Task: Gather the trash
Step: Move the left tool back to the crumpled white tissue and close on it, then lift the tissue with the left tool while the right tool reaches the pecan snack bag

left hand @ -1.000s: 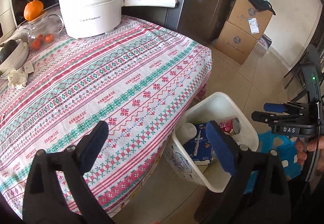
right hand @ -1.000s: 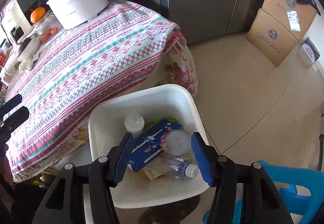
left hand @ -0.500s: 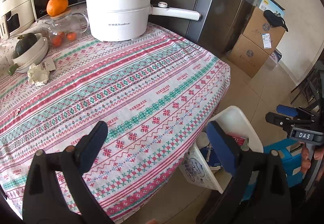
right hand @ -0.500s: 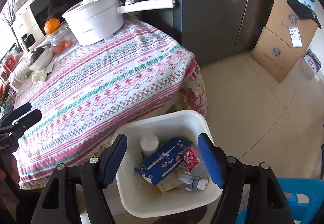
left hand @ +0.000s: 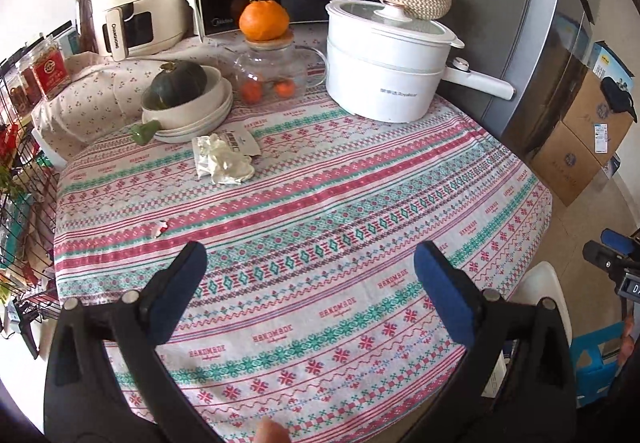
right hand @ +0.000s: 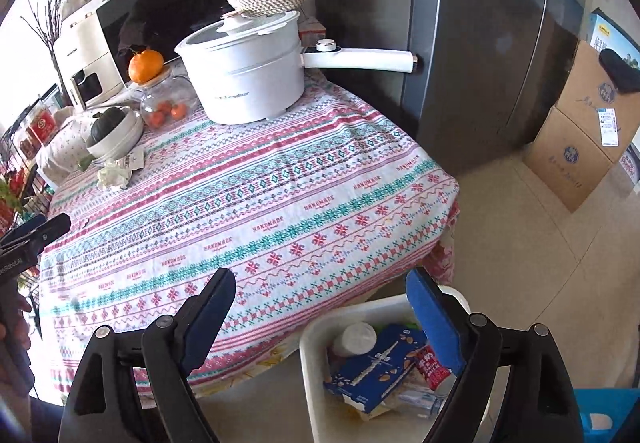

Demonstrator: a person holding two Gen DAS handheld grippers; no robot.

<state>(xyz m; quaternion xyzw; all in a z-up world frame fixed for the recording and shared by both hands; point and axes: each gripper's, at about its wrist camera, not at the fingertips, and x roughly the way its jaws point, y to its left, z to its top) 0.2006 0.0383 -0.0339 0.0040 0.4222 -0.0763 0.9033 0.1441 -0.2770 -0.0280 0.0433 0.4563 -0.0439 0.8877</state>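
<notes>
Since both grippers are empty, their jaws opening, your next target is the crumpled wrapper (left hand: 224, 161) at eleven o'clock on the tablecloth (left hand: 320, 203), touching the stacked bowls (left hand: 192, 115). Send your left gripper (left hand: 308, 275) over it and pinch the bulk, clear of the bowls. Keep your right gripper (right hand: 320, 307) near the white bin (right hand: 316, 363) at five o'clock, which already holds cartons. Mind the small scrap (left hand: 160, 229) at nine o'clock afterwards.

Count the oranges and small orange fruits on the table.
3: one large orange sits on the glass jar's lid; two small ones lie inside the jar. More may be hidden.
</notes>
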